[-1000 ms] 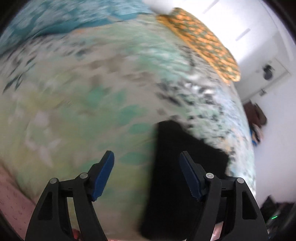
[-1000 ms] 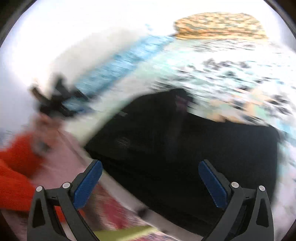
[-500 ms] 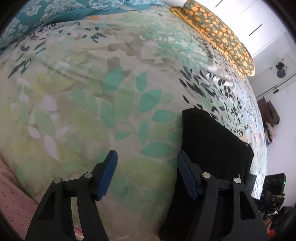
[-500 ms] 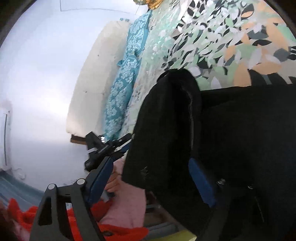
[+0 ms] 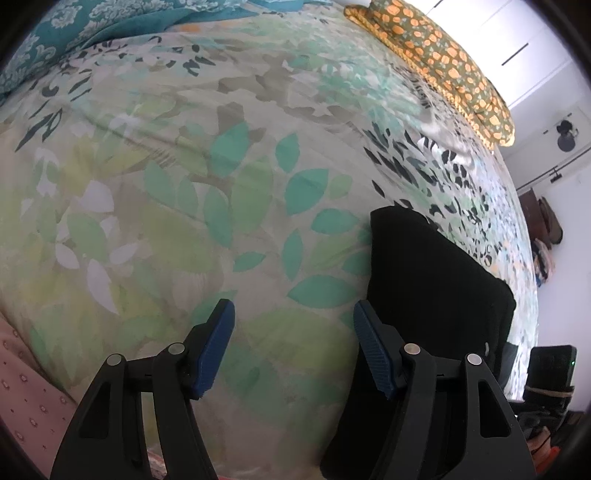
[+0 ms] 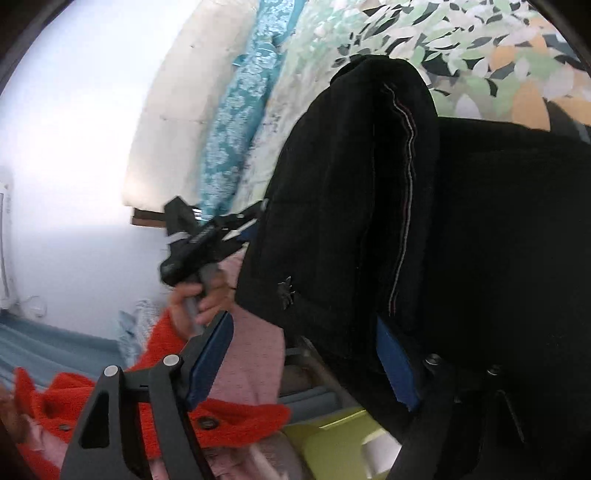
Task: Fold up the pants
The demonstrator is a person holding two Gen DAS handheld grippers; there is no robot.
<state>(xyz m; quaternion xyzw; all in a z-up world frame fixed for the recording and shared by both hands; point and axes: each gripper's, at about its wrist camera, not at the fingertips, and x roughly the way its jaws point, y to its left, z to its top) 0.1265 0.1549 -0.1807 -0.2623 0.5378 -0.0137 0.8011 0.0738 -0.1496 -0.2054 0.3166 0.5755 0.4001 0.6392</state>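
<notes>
A leaf-print bedspread (image 5: 192, 192) filled the left wrist view, with a teal patterned pillow (image 5: 92, 33) at its far edge and an orange-flowered pillow (image 5: 443, 62) beyond. The black pants (image 5: 424, 280) lay folded on the bedspread near the bed's edge, seam stripe showing in the right wrist view (image 6: 369, 206). The left gripper (image 5: 291, 349) hovered above the spread beside them, jaws spread and empty. The right gripper (image 6: 306, 365) was at the pants' edge, jaws apart, cloth draped over one blue finger (image 6: 395, 369). The person's left hand (image 6: 199, 299) gripped a handle.
</notes>
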